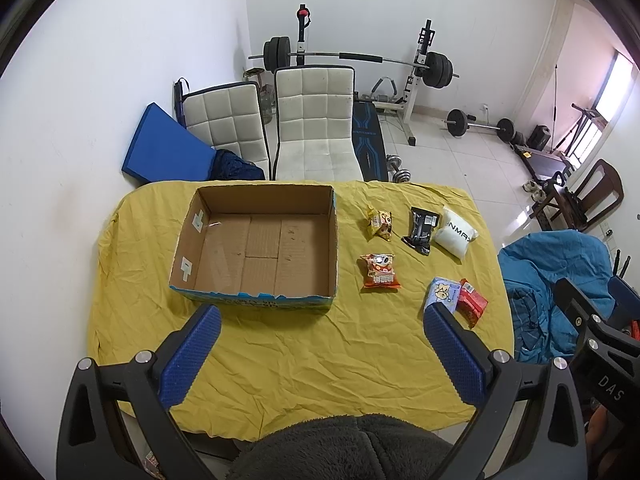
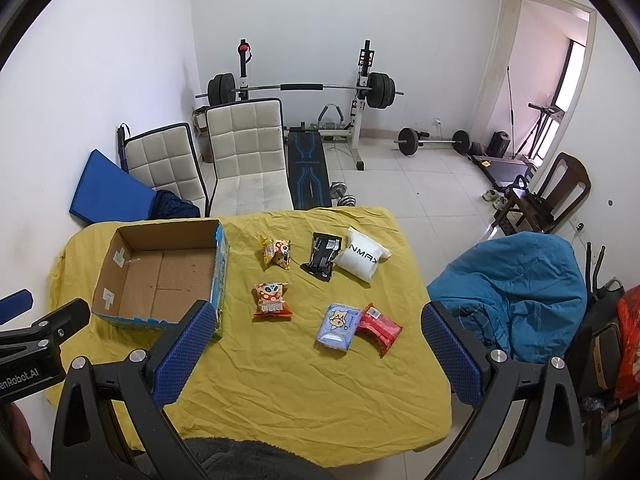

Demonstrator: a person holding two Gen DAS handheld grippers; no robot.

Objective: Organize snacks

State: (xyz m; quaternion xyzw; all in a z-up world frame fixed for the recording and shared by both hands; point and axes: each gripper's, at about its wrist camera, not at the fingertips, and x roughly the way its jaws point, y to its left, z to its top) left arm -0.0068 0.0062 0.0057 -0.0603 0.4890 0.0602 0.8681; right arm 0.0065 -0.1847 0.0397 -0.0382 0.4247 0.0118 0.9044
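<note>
An open, empty cardboard box [image 1: 256, 240] [image 2: 160, 276] stands on the left of a table under a yellow cloth [image 1: 304, 344] [image 2: 304, 372]. To its right lie several snack packs: a yellow pack [image 1: 379, 222] [image 2: 276, 253], an orange pack [image 1: 380, 271] [image 2: 272, 300], a black pack [image 1: 421, 230] [image 2: 322, 255], a white pack [image 1: 456, 232] [image 2: 362, 258], a light blue pack [image 1: 442, 294] [image 2: 338, 326] and a red pack [image 1: 472, 302] [image 2: 380, 328]. My left gripper [image 1: 320, 356] hangs open above the table's near edge. My right gripper [image 2: 316, 356] is open too, nothing between its fingers.
Two white chairs [image 2: 244, 156] and a blue mat [image 1: 164, 152] stand behind the table, with a barbell rack [image 2: 300, 92] at the wall. A chair draped in blue cloth [image 2: 520, 292] is close on the right. A dark fleece sleeve [image 1: 344, 448] is at the bottom.
</note>
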